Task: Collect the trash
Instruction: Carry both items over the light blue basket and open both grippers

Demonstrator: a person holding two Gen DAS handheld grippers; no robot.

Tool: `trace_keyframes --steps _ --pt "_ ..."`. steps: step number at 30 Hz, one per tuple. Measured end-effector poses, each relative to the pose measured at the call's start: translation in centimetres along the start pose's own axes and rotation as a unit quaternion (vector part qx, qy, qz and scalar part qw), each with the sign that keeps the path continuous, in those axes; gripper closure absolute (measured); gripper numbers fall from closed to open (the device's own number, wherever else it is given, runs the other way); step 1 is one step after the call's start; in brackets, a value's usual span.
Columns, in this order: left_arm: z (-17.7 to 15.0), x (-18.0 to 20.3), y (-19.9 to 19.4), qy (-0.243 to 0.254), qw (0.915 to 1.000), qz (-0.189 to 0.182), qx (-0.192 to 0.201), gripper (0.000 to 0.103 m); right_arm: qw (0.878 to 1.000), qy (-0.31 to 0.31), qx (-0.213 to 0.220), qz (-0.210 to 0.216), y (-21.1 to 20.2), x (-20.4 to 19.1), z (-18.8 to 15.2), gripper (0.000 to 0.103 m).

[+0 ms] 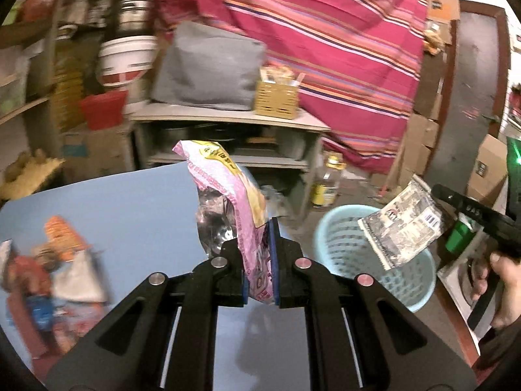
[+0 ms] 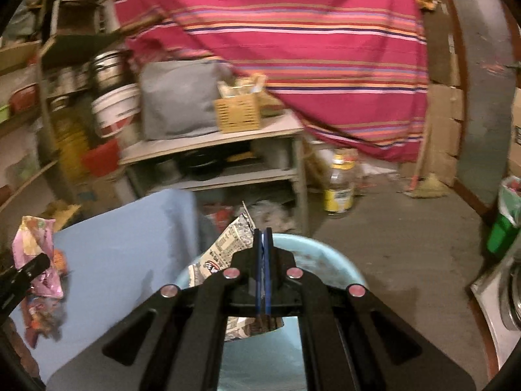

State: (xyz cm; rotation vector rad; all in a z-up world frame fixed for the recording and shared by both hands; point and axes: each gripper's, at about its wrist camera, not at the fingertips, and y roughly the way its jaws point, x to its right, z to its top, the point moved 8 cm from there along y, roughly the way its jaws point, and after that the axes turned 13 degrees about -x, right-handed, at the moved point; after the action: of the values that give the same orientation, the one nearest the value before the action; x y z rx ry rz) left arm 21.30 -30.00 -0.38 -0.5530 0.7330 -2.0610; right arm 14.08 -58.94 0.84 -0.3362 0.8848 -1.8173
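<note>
Pinching a pink snack wrapper (image 1: 228, 195), the left gripper (image 1: 259, 257) has its fingers pressed onto it above the blue tabletop (image 1: 130, 202). The right gripper (image 2: 263, 260) clamps a black-and-white printed packet (image 2: 224, 247) right over the light-blue basket (image 1: 413, 293). More crumpled wrappers (image 1: 55, 260) lie on the tabletop's left side.

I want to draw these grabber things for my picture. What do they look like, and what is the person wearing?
Both are black. The left gripper and the right gripper each have two flat fingers lined with blue pads, slanted black arms with long cut-out slots, and four round silver and pinkish bolts. The right one, seen from the side, has pale letters on its body. The hand shows a dark sleeve.
</note>
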Motion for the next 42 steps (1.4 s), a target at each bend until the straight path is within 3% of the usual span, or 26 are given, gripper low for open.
trace_keyframes --steps 8,17,19,21,23,30,37,38,39,40,41,42 --pt "0.4 9.2 6.2 0.036 0.9977 -0.049 -0.031 0.095 0.999 0.011 -0.001 -0.036 0.2 4.0 0.2 0.102" --pt "0.6 13.3 10.4 0.056 0.9948 -0.063 -0.056 0.093 0.998 0.037 -0.004 -0.041 0.7 6.5 -0.1 0.102" --pt "0.8 13.4 11.0 0.055 0.9941 -0.067 -0.065 0.087 0.998 0.044 -0.005 -0.040 0.8 6.9 -0.1 0.102" --pt "1.0 13.2 11.3 0.051 0.9949 -0.058 -0.064 0.064 0.998 0.048 -0.005 -0.038 0.9 7.0 0.0 0.102" --pt "1.3 12.9 11.0 0.049 0.9957 -0.053 -0.059 0.052 0.998 0.047 -0.008 -0.037 1.1 6.7 0.0 0.102" --pt "1.9 10.5 7.9 0.037 0.9985 -0.029 -0.026 0.019 0.998 0.036 -0.025 -0.036 2.5 5.3 -0.3 0.102" --pt "2.6 6.9 4.8 0.008 0.9998 -0.017 -0.005 0.011 0.997 0.023 -0.054 -0.042 4.3 3.2 -0.9 0.098" --pt "2.6 6.2 4.3 0.005 0.9999 -0.012 -0.001 0.010 0.997 0.024 -0.058 -0.042 4.5 3.1 -1.0 0.095" --pt "2.5 5.7 3.9 0.002 0.9999 -0.010 0.001 0.009 0.997 0.026 -0.061 -0.042 4.6 3.1 -1.1 0.073" --pt "2.5 4.9 3.3 -0.003 1.0000 -0.006 0.004 0.009 0.997 0.032 -0.061 -0.041 4.7 3.0 -1.3 0.044" --pt "2.4 4.3 2.9 -0.007 1.0000 -0.003 0.006 0.008 0.997 0.034 -0.057 -0.041 4.6 2.9 -1.3 0.037" --pt "2.3 3.4 2.4 -0.013 0.9999 0.003 0.007 0.008 0.997 0.032 -0.054 -0.042 4.5 2.8 -1.2 0.037"
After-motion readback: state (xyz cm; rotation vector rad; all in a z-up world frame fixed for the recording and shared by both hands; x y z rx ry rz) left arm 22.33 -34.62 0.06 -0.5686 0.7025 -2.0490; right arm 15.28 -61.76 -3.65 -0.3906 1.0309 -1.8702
